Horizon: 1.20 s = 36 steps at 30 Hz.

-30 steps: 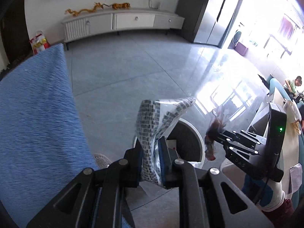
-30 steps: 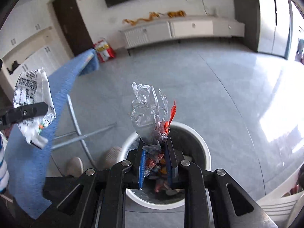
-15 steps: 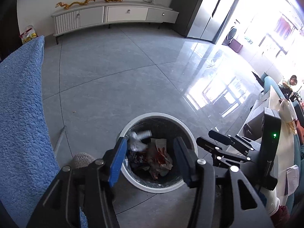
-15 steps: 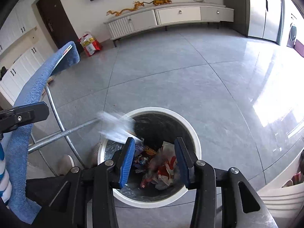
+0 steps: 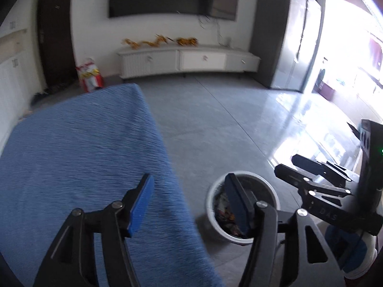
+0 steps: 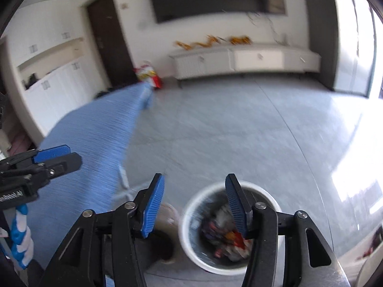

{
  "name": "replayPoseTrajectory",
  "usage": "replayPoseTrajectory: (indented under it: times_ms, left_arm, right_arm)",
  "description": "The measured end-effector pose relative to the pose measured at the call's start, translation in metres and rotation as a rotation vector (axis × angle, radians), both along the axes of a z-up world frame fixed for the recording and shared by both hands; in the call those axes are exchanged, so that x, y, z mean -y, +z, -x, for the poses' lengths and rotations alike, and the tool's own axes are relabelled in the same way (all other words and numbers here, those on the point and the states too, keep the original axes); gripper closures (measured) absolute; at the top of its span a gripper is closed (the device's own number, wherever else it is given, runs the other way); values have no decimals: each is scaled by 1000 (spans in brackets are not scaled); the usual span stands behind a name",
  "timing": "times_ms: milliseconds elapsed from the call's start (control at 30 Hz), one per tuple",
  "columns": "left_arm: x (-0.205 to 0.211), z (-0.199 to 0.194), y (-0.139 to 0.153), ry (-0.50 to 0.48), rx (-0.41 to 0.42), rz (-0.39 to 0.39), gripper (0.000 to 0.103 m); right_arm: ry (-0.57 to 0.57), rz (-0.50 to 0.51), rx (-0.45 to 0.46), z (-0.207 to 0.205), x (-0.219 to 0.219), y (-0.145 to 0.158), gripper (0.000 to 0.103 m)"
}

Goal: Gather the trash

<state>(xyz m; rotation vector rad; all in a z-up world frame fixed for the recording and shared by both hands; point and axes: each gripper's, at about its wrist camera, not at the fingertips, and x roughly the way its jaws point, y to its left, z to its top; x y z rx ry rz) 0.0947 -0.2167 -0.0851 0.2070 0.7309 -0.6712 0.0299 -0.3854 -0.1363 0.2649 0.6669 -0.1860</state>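
Observation:
A white round trash bin [image 5: 216, 217] stands on the grey floor and holds crumpled wrappers [image 5: 223, 211]. It also shows in the right wrist view [image 6: 191, 246], with wrappers [image 6: 223, 236] inside. My left gripper [image 5: 189, 203] is open and empty, above the right edge of the blue table, left of the bin. My right gripper [image 6: 195, 204] is open and empty, above the bin's left rim. The right gripper also shows in the left wrist view [image 5: 287, 165], and the left gripper in the right wrist view [image 6: 64, 155].
A table with a blue cloth [image 5: 79, 167] fills the left, and shows in the right wrist view [image 6: 93, 138]. A white low cabinet [image 5: 186, 61] lines the far wall. A red and yellow bag [image 5: 89, 75] sits by the dark door. Grey tiled floor [image 5: 227, 119] lies between.
Both grippers opened and dropped their wrappers into the bin. They have since lifted and tilted up, the left one swinging left over the blue table.

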Motion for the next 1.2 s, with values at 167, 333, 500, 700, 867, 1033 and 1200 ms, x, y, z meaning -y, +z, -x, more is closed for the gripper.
replayPoseTrajectory:
  times_ms: [167, 333, 500, 700, 867, 1033, 1200]
  left_arm:
    - [-66, 4, 29, 140, 109, 10, 36]
    - [-135, 7, 51, 270, 191, 27, 36]
    - [-191, 8, 66, 397, 263, 30, 29]
    - [-240, 13, 72, 493, 310, 24, 25]
    - [-259, 15, 72, 561, 327, 22, 25]
    - [-275, 17, 73, 615, 344, 21, 25]
    - [-284, 18, 73, 647, 357, 4, 25]
  right_arm:
    - [113, 38, 77, -16, -65, 32, 37]
    - [205, 75, 124, -26, -128, 52, 28]
    - [240, 123, 169, -31, -176, 70, 13]
    - [235, 182, 192, -31, -210, 81, 10]
    - [183, 210, 192, -33, -215, 85, 9]
    - [124, 231, 192, -28, -211, 86, 1]
    - [95, 240, 182, -30, -202, 86, 0]
